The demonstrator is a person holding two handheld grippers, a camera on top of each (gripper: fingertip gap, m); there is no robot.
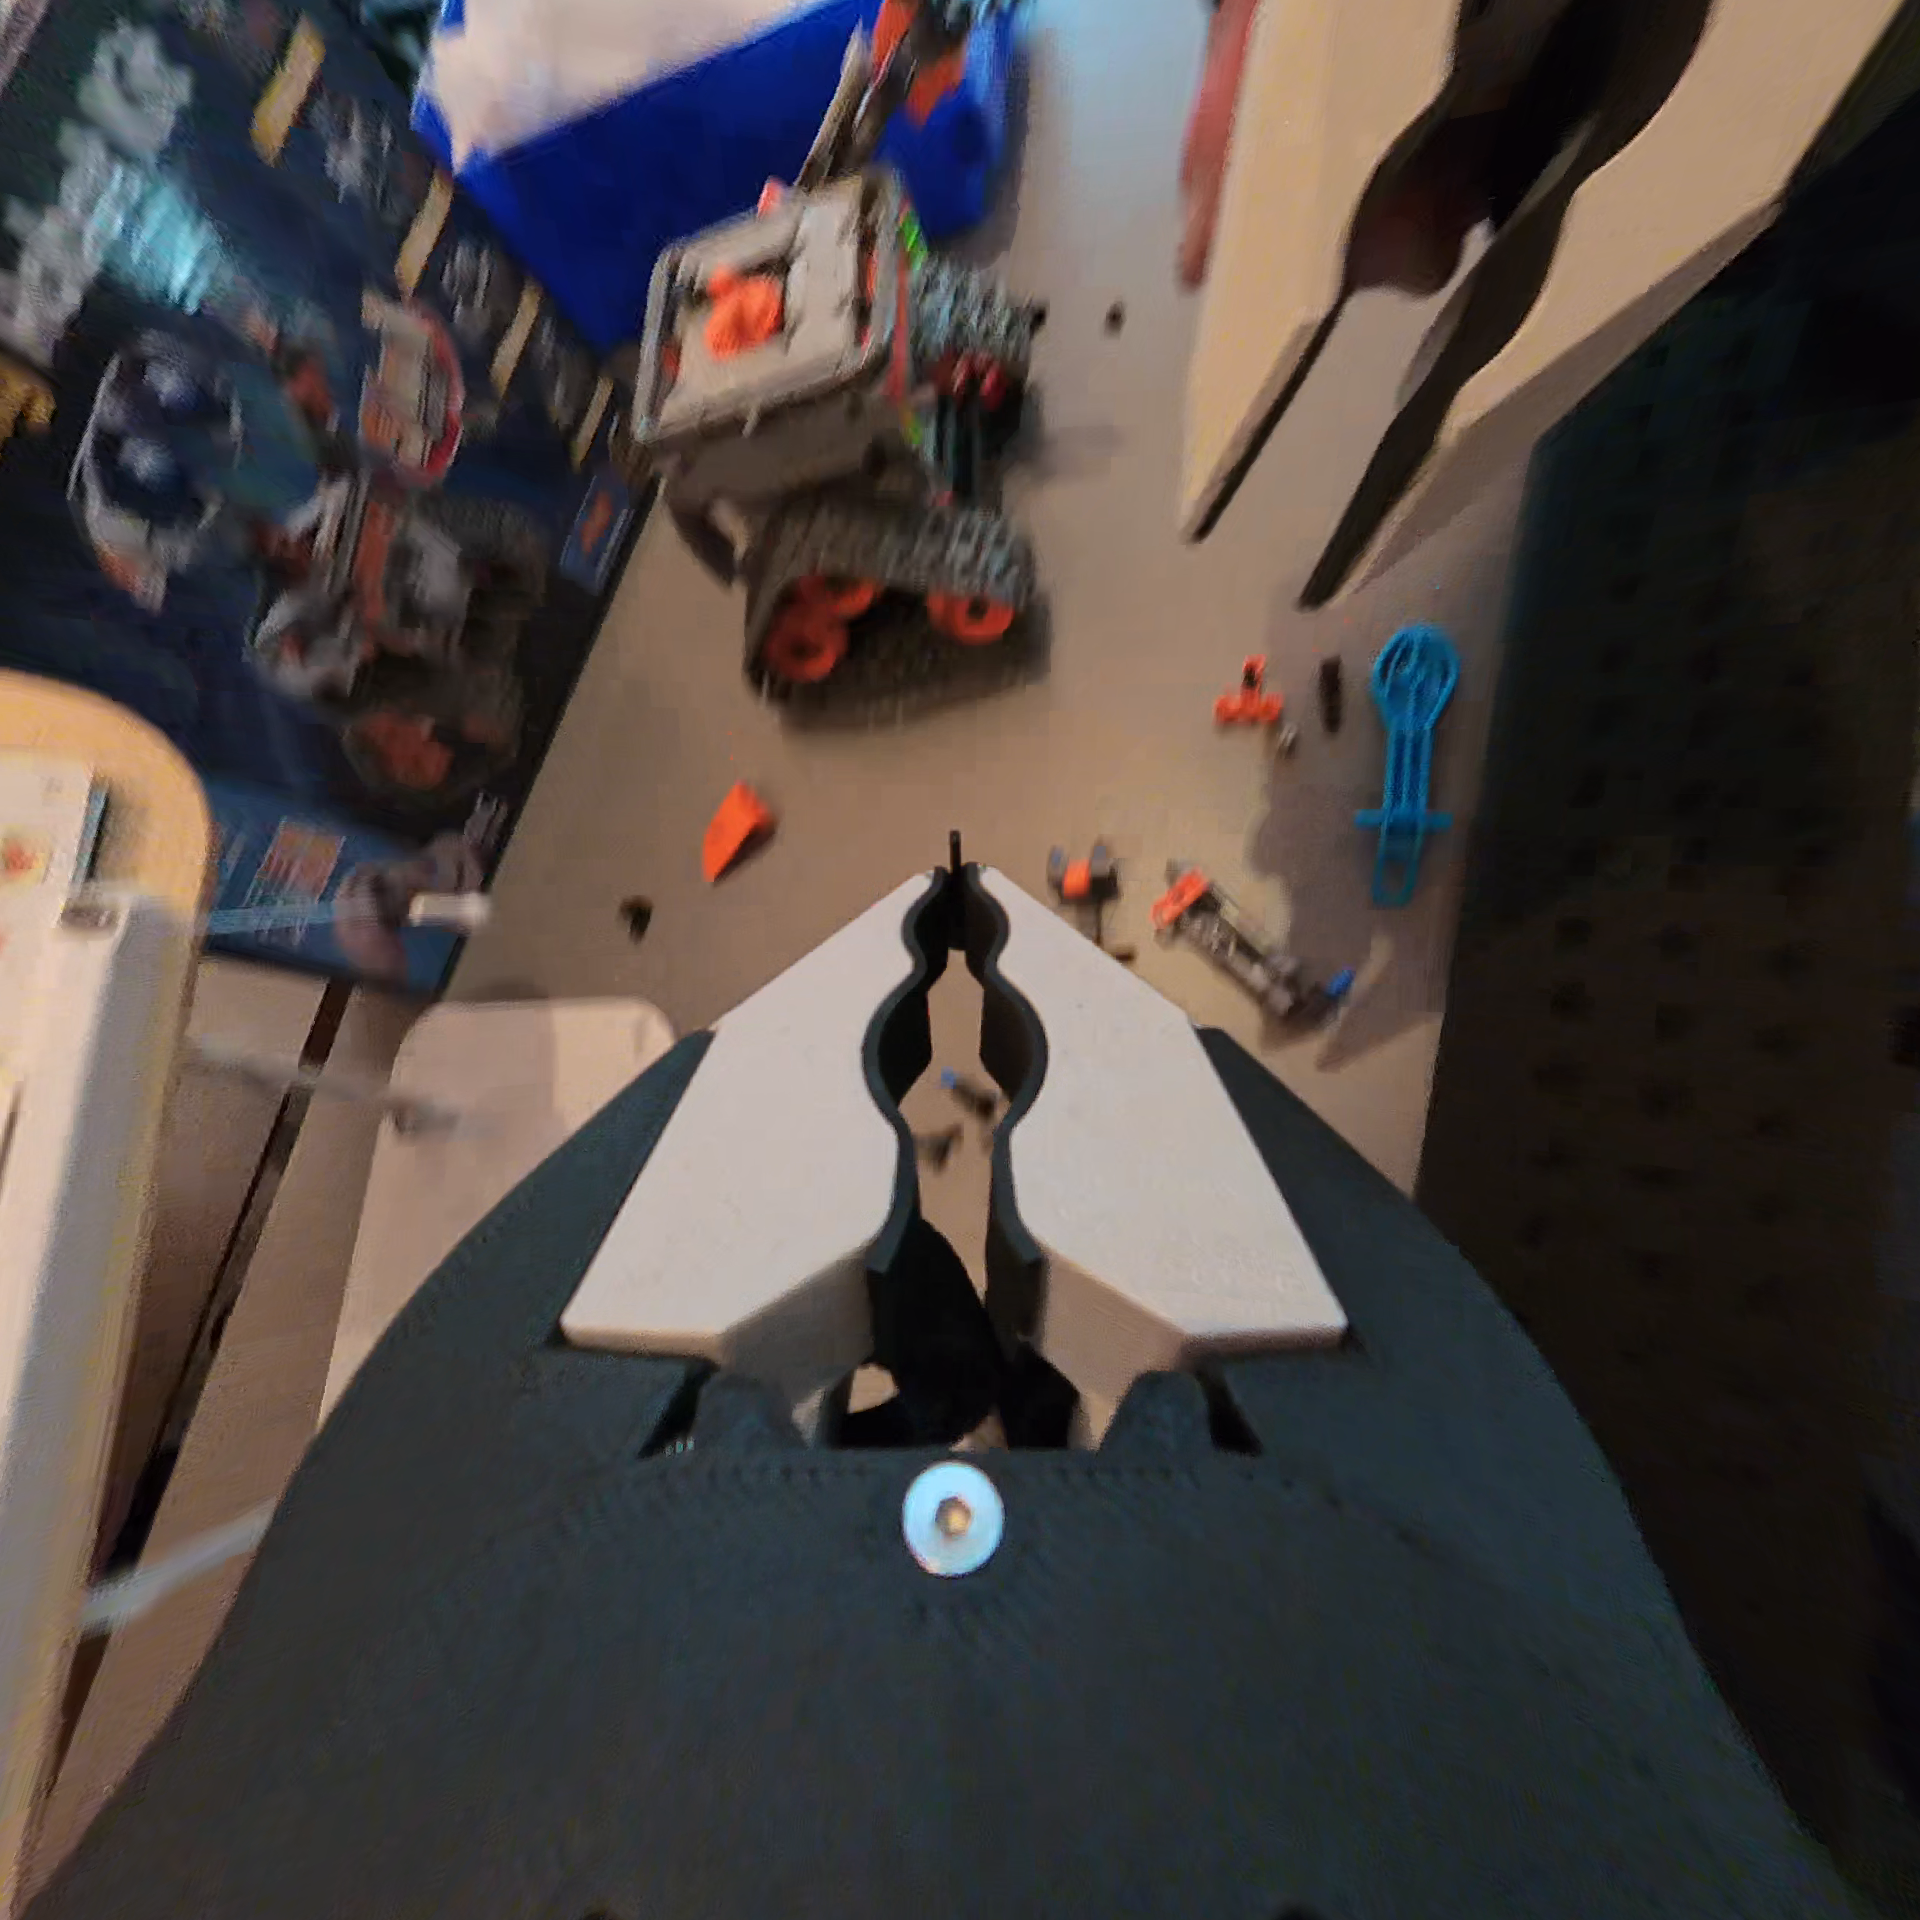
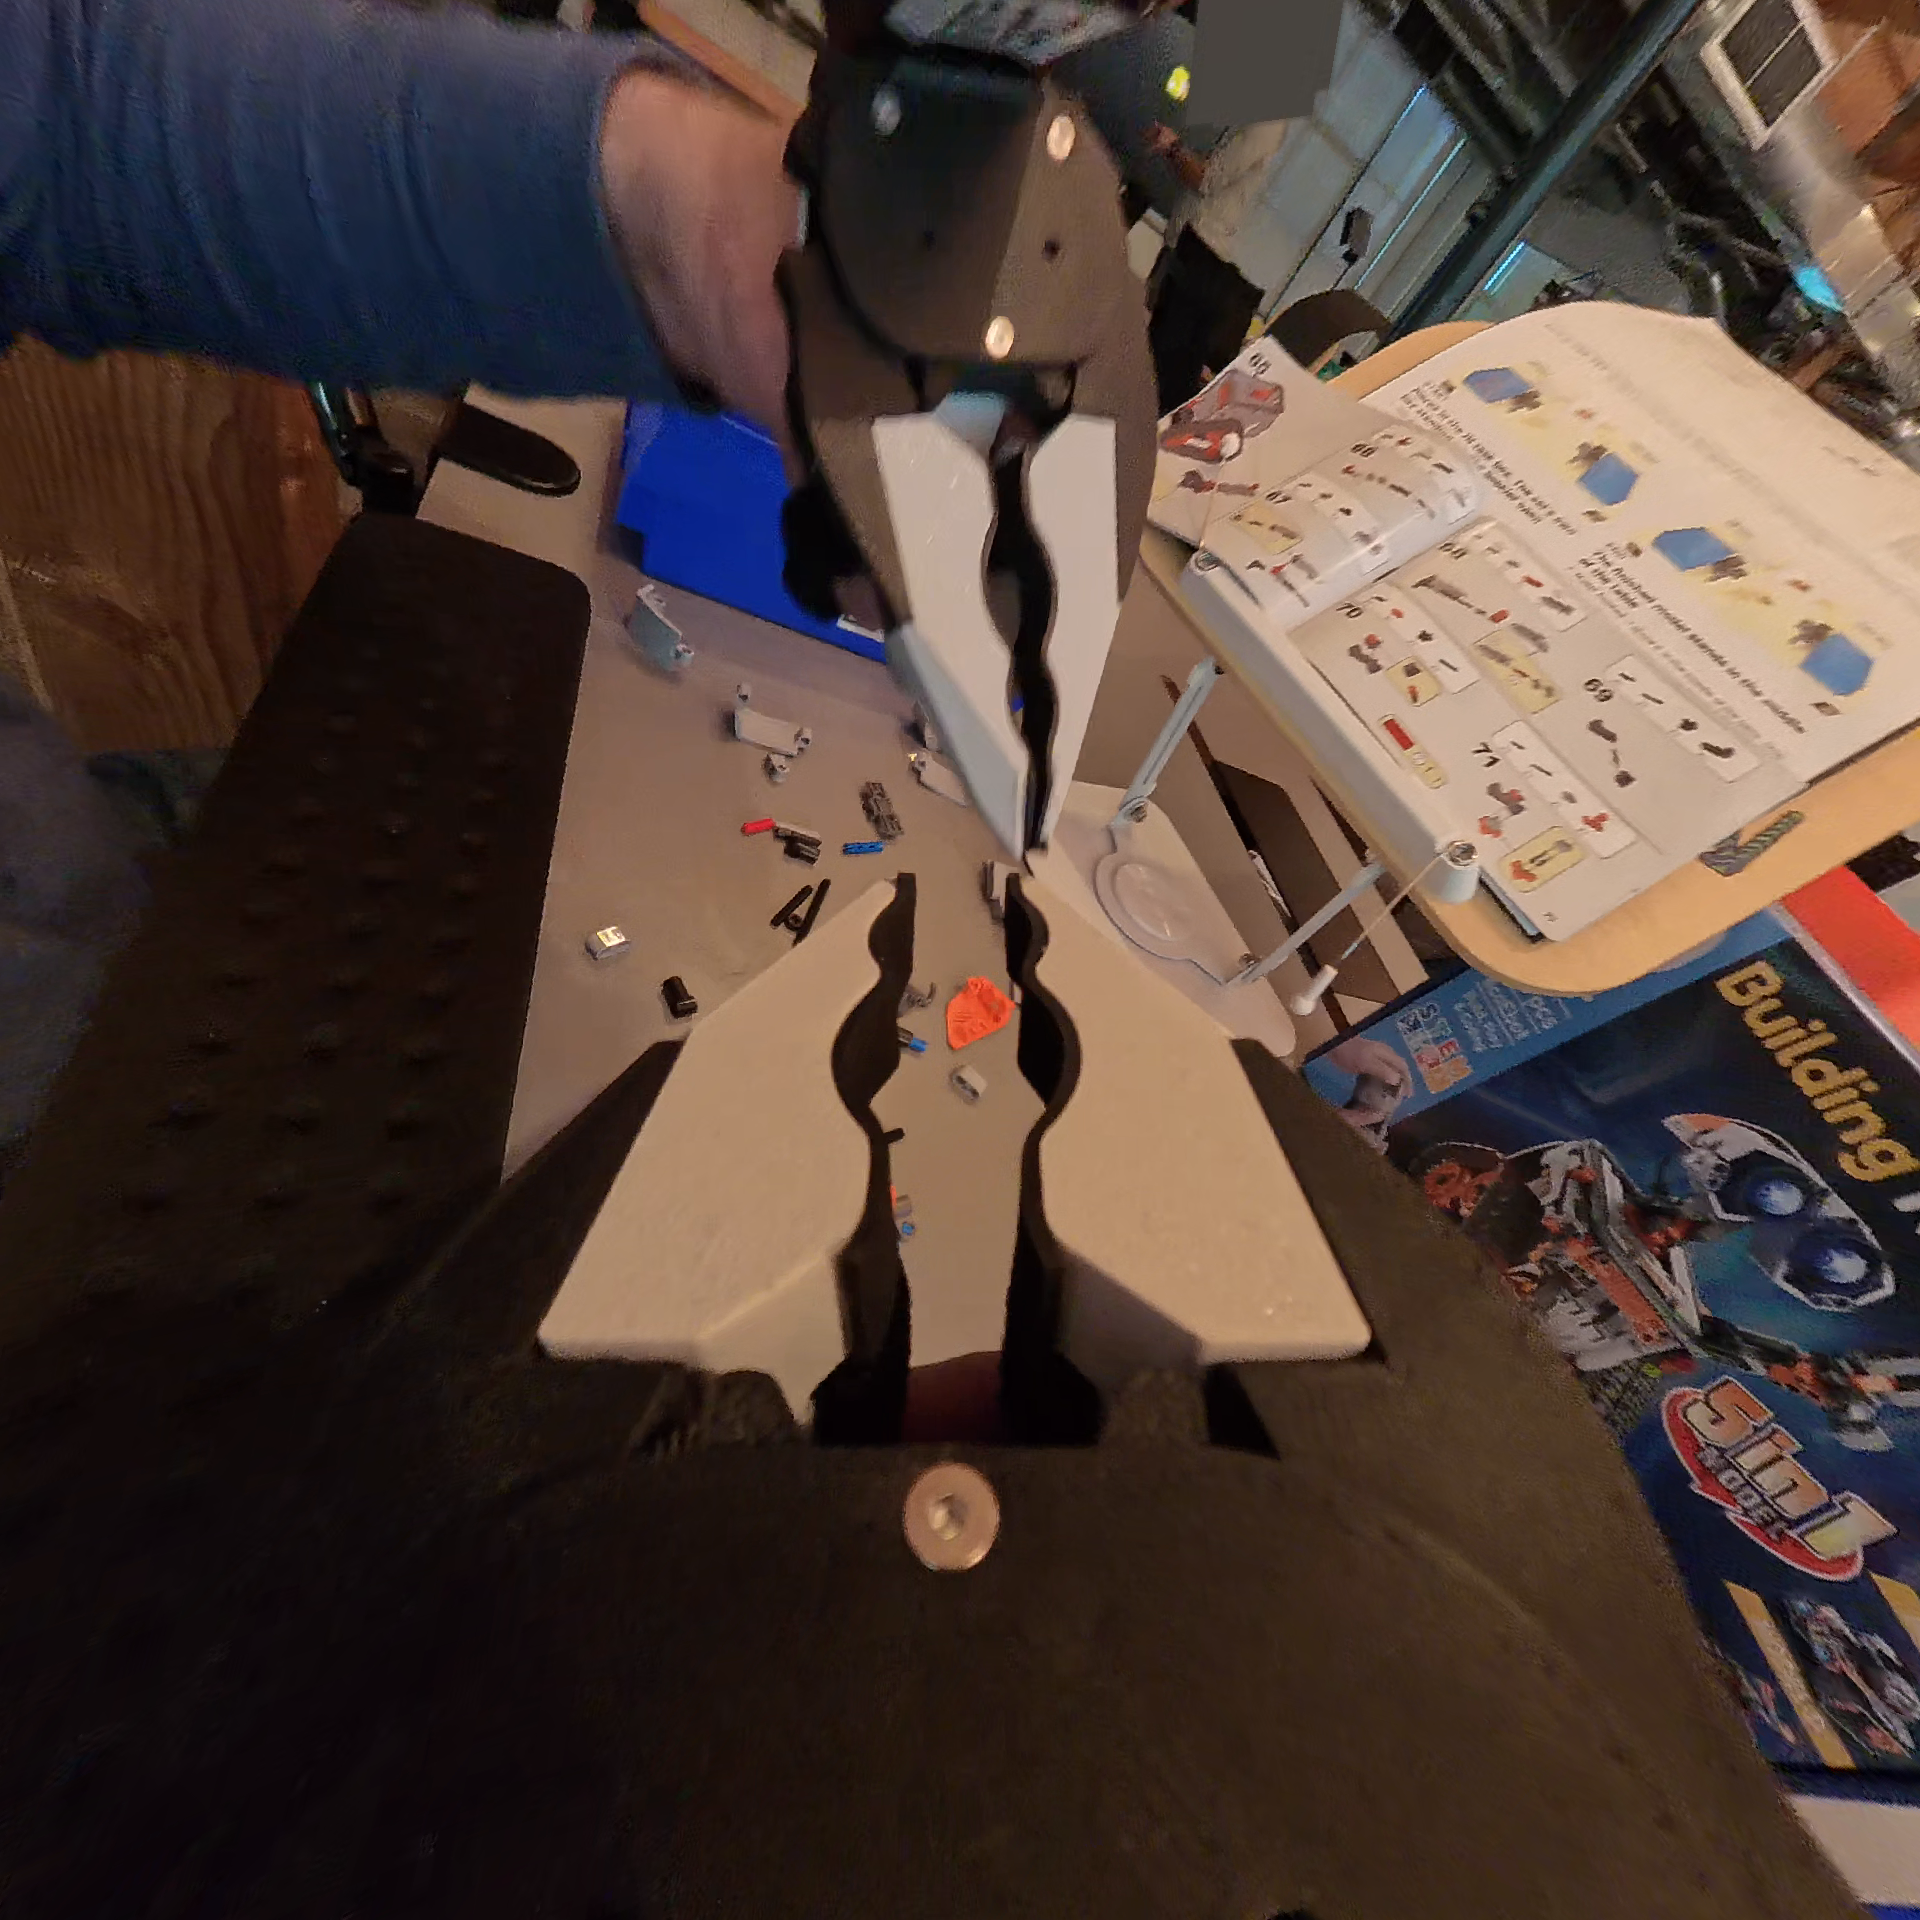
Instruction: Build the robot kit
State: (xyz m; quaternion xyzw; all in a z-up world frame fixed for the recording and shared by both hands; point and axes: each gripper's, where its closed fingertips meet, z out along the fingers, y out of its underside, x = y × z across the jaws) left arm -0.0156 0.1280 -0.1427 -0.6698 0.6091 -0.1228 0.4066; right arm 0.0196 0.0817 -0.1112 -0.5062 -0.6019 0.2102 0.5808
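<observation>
**Pinching a Thin Black Pin Above a Scatter of Building Parts**

Hovering over a grey table (image 1: 1132,644), the left gripper (image 1: 954,883) has its pale fingers pressed together at the tips, clamped on a thin black pin (image 1: 954,850) that pokes out just past them. Below it lie an orange wedge piece (image 1: 736,826), a blue tool (image 1: 1408,758) and small loose parts, with a tracked model vehicle (image 1: 852,436) farther off beside a blue bin (image 1: 665,177). The right gripper (image 2: 961,883) hangs with its fingers slightly apart, holding nothing, its tips near those of the left gripper, which a hand (image 2: 707,239) in a blue sleeve holds pointing downward. An open instruction booklet (image 2: 1558,623) rests on a tilted stand to the right, above a dark printed box (image 2: 1714,1299).
</observation>
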